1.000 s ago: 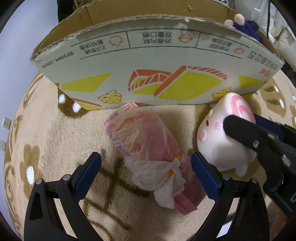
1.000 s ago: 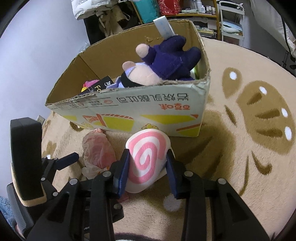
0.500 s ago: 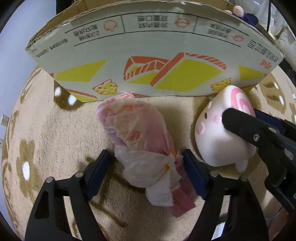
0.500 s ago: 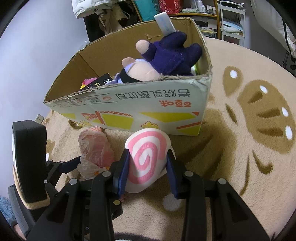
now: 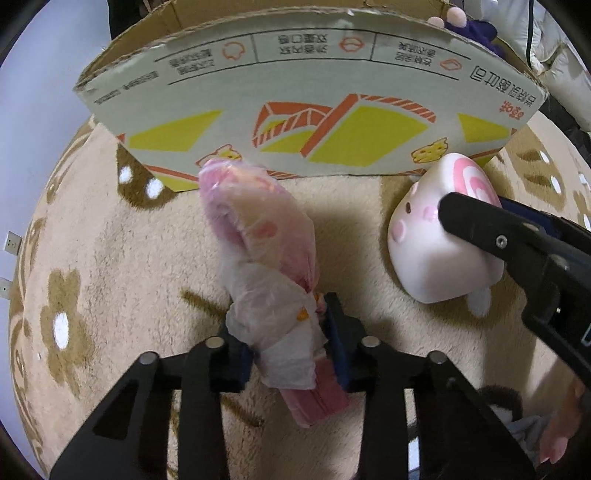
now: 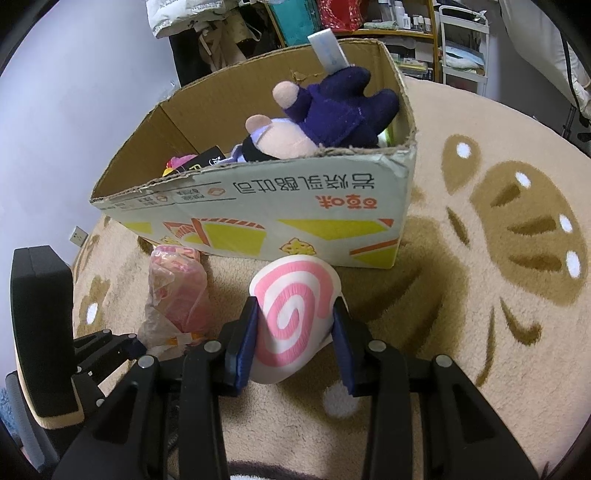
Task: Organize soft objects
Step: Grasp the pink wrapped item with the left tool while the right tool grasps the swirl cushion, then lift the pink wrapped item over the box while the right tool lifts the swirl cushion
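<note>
A pink soft item wrapped in a clear plastic bag (image 5: 266, 258) lies on the rug in front of the cardboard box (image 5: 314, 122). My left gripper (image 5: 291, 347) is shut on its knotted lower end. A white plush with a pink swirl (image 6: 291, 314) sits on the rug to the right; it also shows in the left wrist view (image 5: 439, 243). My right gripper (image 6: 295, 339) is shut on the plush, pads on both sides. The bagged item also shows in the right wrist view (image 6: 177, 295), with the left gripper (image 6: 110, 347) below it.
The open box (image 6: 258, 206) holds a purple plush (image 6: 332, 110) and other soft items. A beige rug with brown patterns (image 6: 498, 258) covers the floor. Shelves and clutter (image 6: 406, 29) stand behind the box. A wall (image 6: 74, 92) is at the left.
My left gripper moved forward and closed from wide open onto the bagged pink item's knotted end. My right gripper stayed shut on the swirl plush.
</note>
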The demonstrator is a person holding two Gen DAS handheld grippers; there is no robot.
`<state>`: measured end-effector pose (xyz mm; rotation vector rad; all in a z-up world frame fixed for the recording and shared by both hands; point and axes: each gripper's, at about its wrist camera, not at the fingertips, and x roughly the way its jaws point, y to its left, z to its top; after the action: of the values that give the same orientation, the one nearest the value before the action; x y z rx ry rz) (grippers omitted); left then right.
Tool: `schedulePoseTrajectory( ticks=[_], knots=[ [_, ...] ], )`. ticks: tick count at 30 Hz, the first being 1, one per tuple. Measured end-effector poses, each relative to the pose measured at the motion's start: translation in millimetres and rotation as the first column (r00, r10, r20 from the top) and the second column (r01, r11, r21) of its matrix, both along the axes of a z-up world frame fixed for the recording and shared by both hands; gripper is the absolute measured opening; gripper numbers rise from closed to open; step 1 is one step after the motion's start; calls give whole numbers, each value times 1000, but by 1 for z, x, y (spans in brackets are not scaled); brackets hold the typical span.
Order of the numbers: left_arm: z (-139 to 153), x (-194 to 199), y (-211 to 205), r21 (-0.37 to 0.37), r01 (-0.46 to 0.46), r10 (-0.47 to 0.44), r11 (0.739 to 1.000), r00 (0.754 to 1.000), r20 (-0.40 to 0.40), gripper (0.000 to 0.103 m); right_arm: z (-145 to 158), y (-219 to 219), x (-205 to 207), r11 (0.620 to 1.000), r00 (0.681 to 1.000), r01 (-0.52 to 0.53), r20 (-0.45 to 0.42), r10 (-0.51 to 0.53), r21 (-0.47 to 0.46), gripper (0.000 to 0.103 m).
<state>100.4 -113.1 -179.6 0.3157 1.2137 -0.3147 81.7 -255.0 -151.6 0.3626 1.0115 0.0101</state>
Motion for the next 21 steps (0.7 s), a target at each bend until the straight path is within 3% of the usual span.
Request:
schedulePoseTrajectory(
  ticks=[3,11,21],
  knots=[
    [4,-5,3,-3,-9,9,1000,1000,6,22,3,1,-4,1000,1000,6,10,-6,-5,40],
    [17,-19,17,-20,-36,37,999,999,27,18,20,-1,-18,1000,997,27,75,-26,-10,39],
    [69,-21,27,-84,-61,74,995,984,164,18,47,-1,-33,999,983,37,182,-30,-38,39]
  ],
)
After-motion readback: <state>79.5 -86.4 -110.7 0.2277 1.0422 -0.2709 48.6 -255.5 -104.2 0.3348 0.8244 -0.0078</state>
